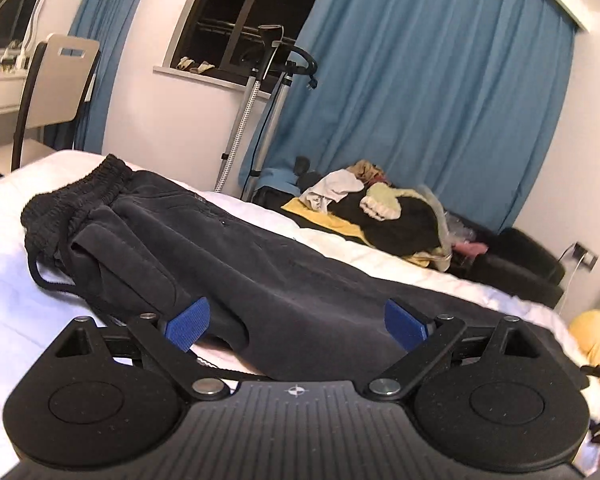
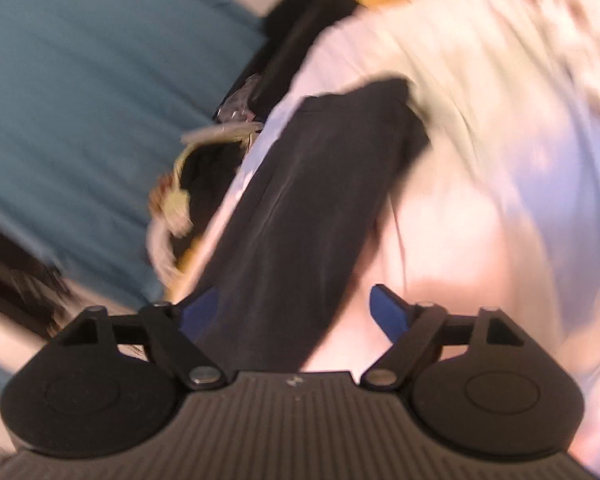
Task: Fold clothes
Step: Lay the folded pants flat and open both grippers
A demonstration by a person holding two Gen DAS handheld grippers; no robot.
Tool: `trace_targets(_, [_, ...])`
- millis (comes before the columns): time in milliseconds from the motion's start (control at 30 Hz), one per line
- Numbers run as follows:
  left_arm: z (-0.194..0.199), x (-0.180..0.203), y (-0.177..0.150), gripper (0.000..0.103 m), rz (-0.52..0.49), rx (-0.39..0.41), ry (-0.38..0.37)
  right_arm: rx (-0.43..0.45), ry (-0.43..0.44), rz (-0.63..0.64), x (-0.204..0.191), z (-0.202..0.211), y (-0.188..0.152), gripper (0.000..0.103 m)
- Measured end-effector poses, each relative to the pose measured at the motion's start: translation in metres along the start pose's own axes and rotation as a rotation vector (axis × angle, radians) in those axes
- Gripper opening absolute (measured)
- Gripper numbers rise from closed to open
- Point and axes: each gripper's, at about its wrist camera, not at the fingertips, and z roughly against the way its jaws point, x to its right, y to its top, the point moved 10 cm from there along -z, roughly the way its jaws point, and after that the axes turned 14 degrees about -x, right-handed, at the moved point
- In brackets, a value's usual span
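Black sweatpants (image 1: 228,256) on the white bed (image 1: 16,320), waistband far left, long axis running rightward past the left tool (image 1: 296,322). Left tool wide, straddling the near leg edge, nothing pinched. Right tool (image 2: 296,312) wide too, over the leg end, view blurred. No legible writing.

Your dark trousers (image 1: 204,248) look soft, matt fleece; bed sheet (image 1: 20,312) smooth white cloth; left gripper (image 1: 296,322) matt black plastic, ribbed blue pads (image 1: 188,322).
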Motion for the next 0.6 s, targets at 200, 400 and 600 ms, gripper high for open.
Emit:
trace_targets(200, [-0.017, -0.003, -0.006, 0.096, 0.020, -0.027, 0.016, 0.020, 0.088, -0.146, 0.019, -0.017, 0.014, 0.085])
trace_targets(400, [-0.037, 0.001, -0.009, 0.096, 0.026, -0.042, 0.010, 0.014, 0.119, -0.094, 0.020, -0.050, 0.031, 0.085])
trace_targets(600, [-0.057, 0.001, -0.017, 0.096, 0.034, -0.081, 0.009, 0.008, 0.070, -0.008, 0.026, -0.093, 0.049, 0.085])
